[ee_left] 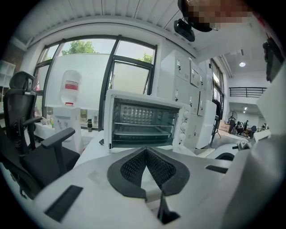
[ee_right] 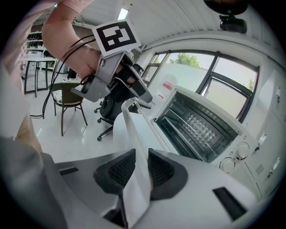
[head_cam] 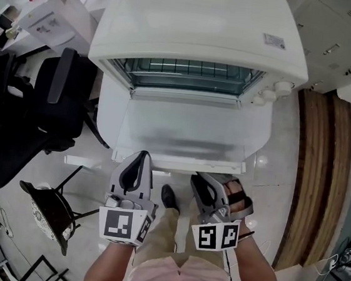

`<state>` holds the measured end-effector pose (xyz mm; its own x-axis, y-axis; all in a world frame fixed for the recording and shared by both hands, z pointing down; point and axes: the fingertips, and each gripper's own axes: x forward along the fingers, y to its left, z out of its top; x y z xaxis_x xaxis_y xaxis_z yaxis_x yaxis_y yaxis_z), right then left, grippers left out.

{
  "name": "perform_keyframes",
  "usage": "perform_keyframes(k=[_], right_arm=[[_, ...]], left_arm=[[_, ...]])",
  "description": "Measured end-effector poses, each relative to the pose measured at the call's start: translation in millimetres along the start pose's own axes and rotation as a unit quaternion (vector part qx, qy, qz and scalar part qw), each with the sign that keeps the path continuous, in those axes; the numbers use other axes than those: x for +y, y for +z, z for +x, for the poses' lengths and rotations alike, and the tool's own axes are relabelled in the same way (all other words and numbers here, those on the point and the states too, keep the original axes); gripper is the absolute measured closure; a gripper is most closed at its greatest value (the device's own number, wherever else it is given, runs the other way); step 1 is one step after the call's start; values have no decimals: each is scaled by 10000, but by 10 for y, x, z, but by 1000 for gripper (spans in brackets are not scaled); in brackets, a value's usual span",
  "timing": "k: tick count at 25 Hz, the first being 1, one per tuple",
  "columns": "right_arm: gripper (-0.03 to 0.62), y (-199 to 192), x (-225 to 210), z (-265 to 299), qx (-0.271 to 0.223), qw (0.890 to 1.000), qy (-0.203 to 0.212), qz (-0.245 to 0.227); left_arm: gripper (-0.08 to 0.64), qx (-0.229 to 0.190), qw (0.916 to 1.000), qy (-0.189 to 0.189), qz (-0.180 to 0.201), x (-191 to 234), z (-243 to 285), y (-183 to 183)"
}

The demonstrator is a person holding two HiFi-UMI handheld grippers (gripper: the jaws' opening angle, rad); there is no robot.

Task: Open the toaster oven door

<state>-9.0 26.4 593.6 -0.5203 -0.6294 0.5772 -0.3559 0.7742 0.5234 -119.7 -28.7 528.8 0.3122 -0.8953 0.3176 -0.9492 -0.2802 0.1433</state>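
Jaws pinching door handle (ee_right: 130, 127), R gripper (ee_right: 141, 153)

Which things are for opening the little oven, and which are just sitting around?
For the job: toaster oven, door (already down), door handle, right tongs gripping it.

Just around: left tongs (shut, empty), black office chair, small chair, boxes.

Free room and obstacles. The white box-shaped toaster oven (head_cam: 201, 26) has an open mouth, crossed inside by a metal wire rack (head_cam: 190, 68). The flat white door (head_cam: 185, 135) juts out level below it. The right gripper (head_cam: 205, 183) grips its front edge, and the left gripper (head_cam: 140, 161), jaws together, sits just beside. A black office chair (head_cam: 55, 91) crowds the left flank.
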Motion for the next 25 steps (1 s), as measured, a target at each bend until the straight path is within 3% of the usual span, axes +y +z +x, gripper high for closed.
perform_keyframes(k=[15,21,25], right_arm=[[503,-88,140,44,-155,9995,0,265],[503,21,56,-190,-727,9891,59,1275],[581,20,-335,-409,-962,9609,-547,2539]], left_arm=[[548,126,9998,114,110,22,17,-311],[548,248,9996,166,15,41,29,-458],[548,247,9995,214,24,50,26,-489]])
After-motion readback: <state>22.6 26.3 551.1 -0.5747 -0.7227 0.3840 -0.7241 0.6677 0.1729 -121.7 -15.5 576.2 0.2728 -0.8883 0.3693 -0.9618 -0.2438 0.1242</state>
